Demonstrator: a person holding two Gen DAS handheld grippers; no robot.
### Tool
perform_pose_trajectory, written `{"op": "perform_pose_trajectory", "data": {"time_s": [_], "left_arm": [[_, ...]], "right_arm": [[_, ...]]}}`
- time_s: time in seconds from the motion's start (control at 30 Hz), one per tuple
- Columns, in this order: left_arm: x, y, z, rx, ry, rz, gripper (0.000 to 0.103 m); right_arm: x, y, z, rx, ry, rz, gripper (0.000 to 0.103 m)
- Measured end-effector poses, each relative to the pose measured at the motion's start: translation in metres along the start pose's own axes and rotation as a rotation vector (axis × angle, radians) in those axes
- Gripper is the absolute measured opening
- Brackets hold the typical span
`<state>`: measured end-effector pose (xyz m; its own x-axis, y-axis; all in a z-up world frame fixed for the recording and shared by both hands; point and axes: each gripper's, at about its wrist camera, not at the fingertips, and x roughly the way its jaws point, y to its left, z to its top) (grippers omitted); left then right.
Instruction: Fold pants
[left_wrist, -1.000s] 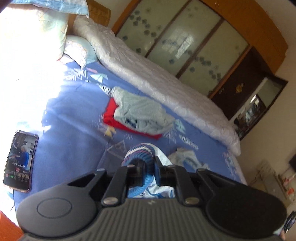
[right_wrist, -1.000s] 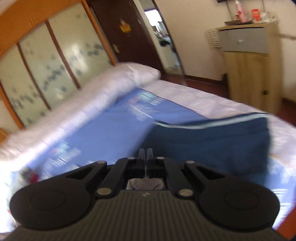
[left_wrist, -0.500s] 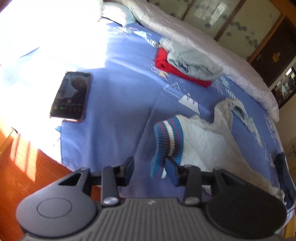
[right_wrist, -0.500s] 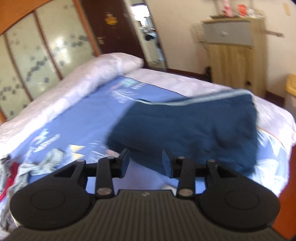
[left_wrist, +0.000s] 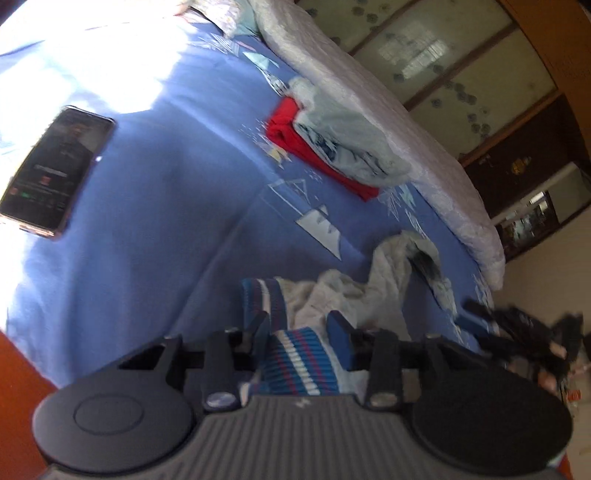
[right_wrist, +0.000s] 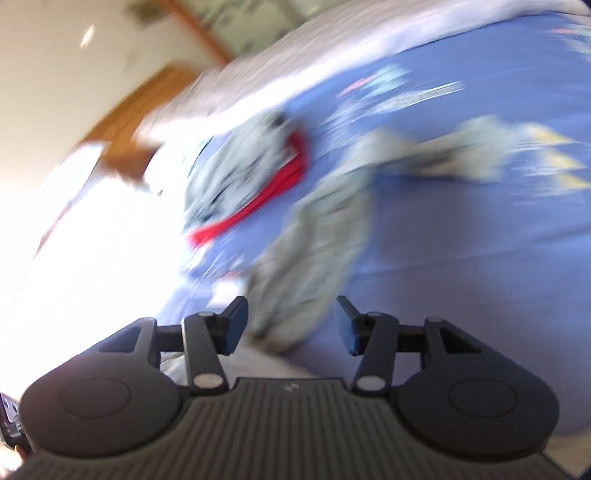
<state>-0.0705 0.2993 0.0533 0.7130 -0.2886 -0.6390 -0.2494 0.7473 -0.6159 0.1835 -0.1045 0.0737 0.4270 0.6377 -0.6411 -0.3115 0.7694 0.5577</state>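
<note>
The pale grey pants (left_wrist: 354, 295) lie crumpled on the blue bedsheet (left_wrist: 155, 221) directly ahead of my left gripper (left_wrist: 299, 326), and their striped blue, white and red waistband (left_wrist: 299, 365) sits right between its fingers, so my left hand is the nearer one by far. From that waistband the garment's long axis runs away from me and off to the right, one leg (left_wrist: 402, 258) trailing toward the quilted white coverlet (left_wrist: 369, 122) at the far side. My left jaws are partly open and closing; the ribbed band lies in the gap, touching or nearly touching the left pad, but the right pad stands clear of it, so I judge I have no grip yet. In the right wrist view, which is heavily smeared, my right gripper (right_wrist: 291, 326) has its jaws well apart and opening, nothing pressed between them; a rumpled end of the pants (right_wrist: 314, 266) sits just ahead and between the fingers, the cloth stretching up and to the right from there. I cannot tell whether the fabric touches those pads. Farther beyond my left fingers, well apart from the pants, rests a stack of a red garment (left_wrist: 306, 155) under a light grey one (left_wrist: 347, 144), and a phone (left_wrist: 55, 173) lies off to the left.
</note>
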Motion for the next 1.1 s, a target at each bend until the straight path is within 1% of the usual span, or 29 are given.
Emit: {"op": "perform_pose_trajectory", "data": {"time_s": [0.07,0.1,0.13,0.2,0.23,0.27,0.3,0.33,0.37,0.4,0.43,0.47,0.5,0.53,0.57,0.6,0.67,0.7,0.77,0.8,0.83,0.87,0.93,0.97,1.0,1.03,1.07,1.1], "left_arm": [[0.008,-0.018,-0.019,0.107,0.054,-0.024,0.03],[0.012,-0.027,-0.033,0.162,0.105,-0.058,0.012],[0.017,-0.035,-0.047,0.2,0.165,-0.089,0.007],[0.03,-0.048,-0.072,0.276,0.263,-0.1,0.007],[0.035,-0.054,-0.084,0.322,0.301,-0.093,0.007],[0.037,-0.059,-0.091,0.365,0.319,-0.087,0.007],[0.036,-0.064,-0.095,0.403,0.324,-0.085,0.007],[0.031,-0.067,-0.094,0.431,0.312,-0.087,0.007],[0.023,-0.068,-0.09,0.443,0.284,-0.094,0.009],[0.012,-0.067,-0.081,0.442,0.235,-0.099,0.01],[0.0,-0.063,-0.069,0.425,0.178,-0.102,0.014],[-0.008,-0.057,-0.054,0.384,0.127,-0.099,0.021],[-0.013,-0.05,-0.04,0.33,0.086,-0.095,0.035],[-0.015,-0.039,-0.025,0.264,0.05,-0.083,0.048],[-0.011,-0.03,-0.013,0.212,0.029,-0.06,0.052],[-0.004,-0.022,-0.002,0.176,0.025,-0.031,0.052],[0.022,-0.009,0.017,0.11,0.073,0.039,0.05],[0.034,-0.007,0.023,0.091,0.102,0.048,0.049],[0.057,-0.011,0.028,0.085,0.151,0.009,0.049],[0.068,-0.013,0.028,0.08,0.181,0.002,0.049],[0.079,-0.018,0.03,0.081,0.202,0.014,0.039],[0.09,-0.022,0.033,0.09,0.209,0.034,0.038],[0.097,-0.036,0.045,0.121,0.184,0.086,0.026],[0.097,-0.047,0.053,0.146,0.152,0.103,0.022],[0.088,-0.052,0.063,0.17,0.102,0.101,0.018],[0.077,-0.059,0.077,0.183,0.042,0.087,0.018],[0.064,-0.066,0.092,0.188,-0.03,0.075,0.018],[0.05,-0.073,0.108,0.187,-0.122,0.069,0.017]], "right_arm": [[0.038,0.025,-0.001,-0.042,0.068,0.008,0.06],[0.054,0.031,-0.003,-0.053,0.101,-0.005,0.061],[0.069,0.035,-0.004,-0.059,0.131,-0.022,0.062],[0.096,0.04,-0.01,-0.055,0.185,-0.054,0.062],[0.107,0.039,-0.014,-0.048,0.209,-0.071,0.062],[0.117,0.037,-0.017,-0.036,0.228,-0.085,0.061],[0.123,0.033,-0.02,-0.019,0.236,-0.091,0.056],[0.124,0.03,-0.023,-0.012,0.221,-0.092,0.024],[0.122,0.027,-0.024,-0.009,0.216,-0.073,0.014],[0.117,0.025,-0.023,0.009,0.198,-0.052,0.014],[0.105,0.022,-0.023,0.018,0.161,-0.032,0.014],[0.091,0.02,-0.024,0.011,0.127,-0.012,0.014],[0.077,0.023,-0.025,0.001,0.095,-0.002,0.014],[0.066,0.02,-0.028,-0.013,0.081,-0.004,0.014],[0.057,0.017,-0.033,-0.023,0.078,-0.016,0.014],[0.051,0.012,-0.039,-0.026,0.077,-0.023,0.014],[0.048,0.002,-0.051,0.002,0.086,-0.034,0.014],[0.049,-0.004,-0.056,0.029,0.095,-0.038,0.014],[0.052,-0.016,-0.065,0.099,0.106,-0.03,0.015],[0.053,-0.02,-0.068,0.133,0.106,-0.02,0.015],[0.052,-0.024,-0.071,0.158,0.103,-0.01,0.015],[0.048,-0.027,-0.071,0.175,0.102,-0.002,0.015],[0.046,-0.028,-0.069,0.186,0.104,0.003,0.015],[0.044,-0.025,-0.067,0.184,0.099,0.009,0.015],[0.04,-0.021,-0.063,0.173,0.078,0.026,0.015],[0.036,-0.015,-0.059,0.159,0.045,0.052,0.015],[0.032,-0.008,-0.054,0.148,0.009,0.085,0.016],[0.03,0.0,-0.048,0.139,-0.028,0.115,0.017]]}}
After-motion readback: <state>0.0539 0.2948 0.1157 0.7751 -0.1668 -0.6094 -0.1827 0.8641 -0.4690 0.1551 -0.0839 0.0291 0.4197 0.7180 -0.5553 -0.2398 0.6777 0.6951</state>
